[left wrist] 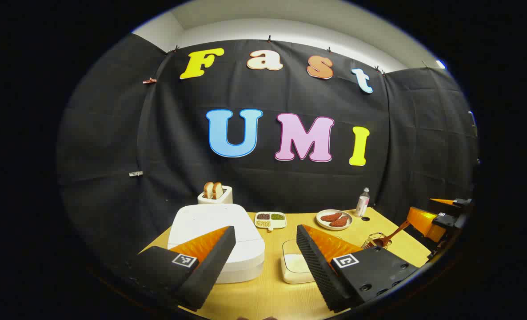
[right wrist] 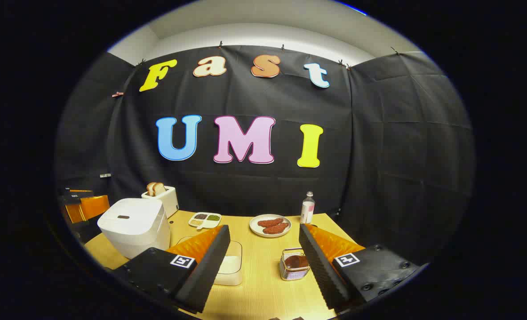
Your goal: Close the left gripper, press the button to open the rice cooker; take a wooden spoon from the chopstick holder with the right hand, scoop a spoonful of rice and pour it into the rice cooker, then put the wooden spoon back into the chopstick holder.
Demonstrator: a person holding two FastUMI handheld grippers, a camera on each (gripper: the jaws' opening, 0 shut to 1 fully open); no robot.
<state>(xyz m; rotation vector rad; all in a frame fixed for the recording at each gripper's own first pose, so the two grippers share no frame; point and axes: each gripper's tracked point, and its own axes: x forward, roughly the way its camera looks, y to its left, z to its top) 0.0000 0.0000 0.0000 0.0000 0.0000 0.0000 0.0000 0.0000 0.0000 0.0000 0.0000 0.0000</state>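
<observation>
Both tongs, left (left wrist: pixel 265 249) and right (right wrist: pixel 263 249), gape above the table (right wrist: pixel 263 284).

No readable labels or numbers

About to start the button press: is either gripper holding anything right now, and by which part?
Nothing is held. The left gripper and right gripper both have jaws open and empty; the wooden spoon sits in the chopstick holder.
</observation>
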